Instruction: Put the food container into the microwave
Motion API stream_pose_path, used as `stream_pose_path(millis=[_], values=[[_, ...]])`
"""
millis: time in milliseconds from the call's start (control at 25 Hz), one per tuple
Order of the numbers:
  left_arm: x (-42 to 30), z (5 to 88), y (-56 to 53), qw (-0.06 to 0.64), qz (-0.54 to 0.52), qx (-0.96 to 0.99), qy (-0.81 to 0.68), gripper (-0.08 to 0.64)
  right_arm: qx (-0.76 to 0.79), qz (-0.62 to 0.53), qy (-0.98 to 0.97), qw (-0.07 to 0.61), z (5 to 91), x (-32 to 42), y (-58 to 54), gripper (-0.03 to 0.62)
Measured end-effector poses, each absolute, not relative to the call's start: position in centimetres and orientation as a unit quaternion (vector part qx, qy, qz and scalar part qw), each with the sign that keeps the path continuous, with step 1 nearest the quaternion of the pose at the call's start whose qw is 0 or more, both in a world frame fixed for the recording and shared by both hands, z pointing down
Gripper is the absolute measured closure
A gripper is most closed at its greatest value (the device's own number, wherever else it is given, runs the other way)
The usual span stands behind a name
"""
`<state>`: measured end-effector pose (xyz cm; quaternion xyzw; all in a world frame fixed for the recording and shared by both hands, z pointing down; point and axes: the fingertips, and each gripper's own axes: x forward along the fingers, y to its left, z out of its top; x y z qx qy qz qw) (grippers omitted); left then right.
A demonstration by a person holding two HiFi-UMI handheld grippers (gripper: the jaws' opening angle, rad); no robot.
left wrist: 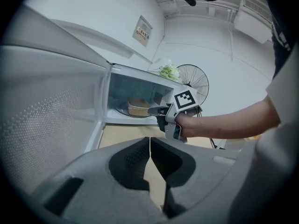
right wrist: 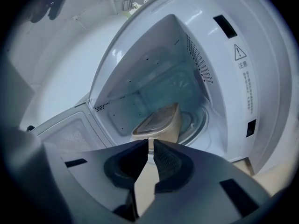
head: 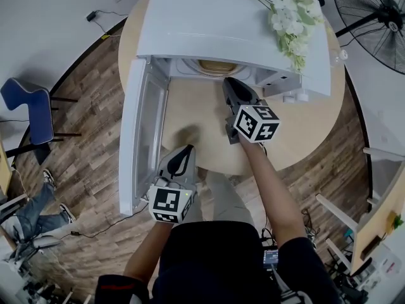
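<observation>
Right gripper view alone shows right tool (right wrist: 149, 143) pinching food container (right wrist: 161, 122); left tool (left wrist: 150, 143) closed.

food container (right wrist: 159, 122) inside microwave (head: 209, 18), microwave on table (head: 304, 125), door (head: 136, 138) at its left, flowers (head: 291, 18) on top

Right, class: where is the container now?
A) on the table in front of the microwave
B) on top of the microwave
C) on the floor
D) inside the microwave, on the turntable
D: the right gripper view shows the container on the glass turntable, inside the microwave, whose door is open.
</observation>
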<state>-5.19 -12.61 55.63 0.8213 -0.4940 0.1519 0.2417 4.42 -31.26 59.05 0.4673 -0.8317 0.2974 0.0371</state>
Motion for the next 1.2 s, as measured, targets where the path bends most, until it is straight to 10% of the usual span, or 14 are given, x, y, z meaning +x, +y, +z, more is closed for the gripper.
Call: stream_pose_path(millis=[1200], values=[[-6.1,40.6,-14.1,0.115,0.085,0.861,-0.488,0.537,0.419,0.154,-0.895,0.02,37.9,6.2,-17.6,0.58]])
